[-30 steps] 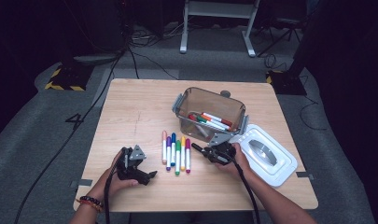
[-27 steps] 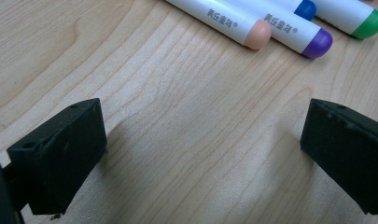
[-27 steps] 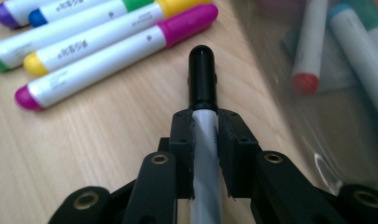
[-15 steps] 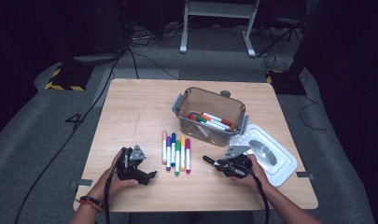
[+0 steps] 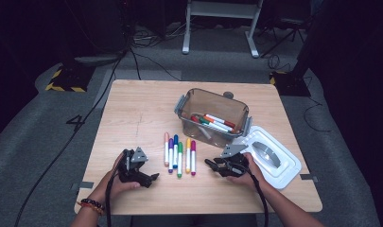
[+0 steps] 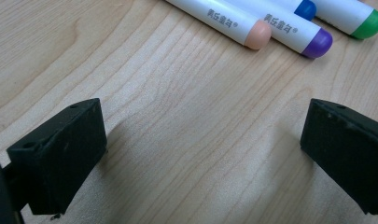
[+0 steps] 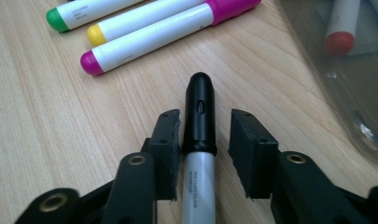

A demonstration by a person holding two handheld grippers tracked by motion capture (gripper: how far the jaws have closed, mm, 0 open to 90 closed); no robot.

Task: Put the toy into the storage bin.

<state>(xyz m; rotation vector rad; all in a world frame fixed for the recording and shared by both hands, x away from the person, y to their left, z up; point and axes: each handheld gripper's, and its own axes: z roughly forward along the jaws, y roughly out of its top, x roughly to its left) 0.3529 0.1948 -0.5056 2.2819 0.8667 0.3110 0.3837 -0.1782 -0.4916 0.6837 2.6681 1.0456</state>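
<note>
The counter [image 7: 46, 140] is pale, matt wood with fine grain. Between the right hand-held gripper [image 7: 204, 140] jaws of matt, rough black plastic lies a marker [image 7: 199, 154], glossy black cap on satin grey barrel.

My high camera looks forward and down over the whole table [image 5: 132, 118]. Both tool cameras sit low and close, sharing the marker row [image 5: 179, 153].

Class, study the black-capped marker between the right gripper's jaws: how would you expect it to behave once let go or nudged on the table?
The black-capped marker looks like a round, smooth barrel, so it will probably roll on the flat table. It seems stiff and light, like the pink marker. The right gripper has been opening its jaws, with a gap at one side, so it may slip.
</note>
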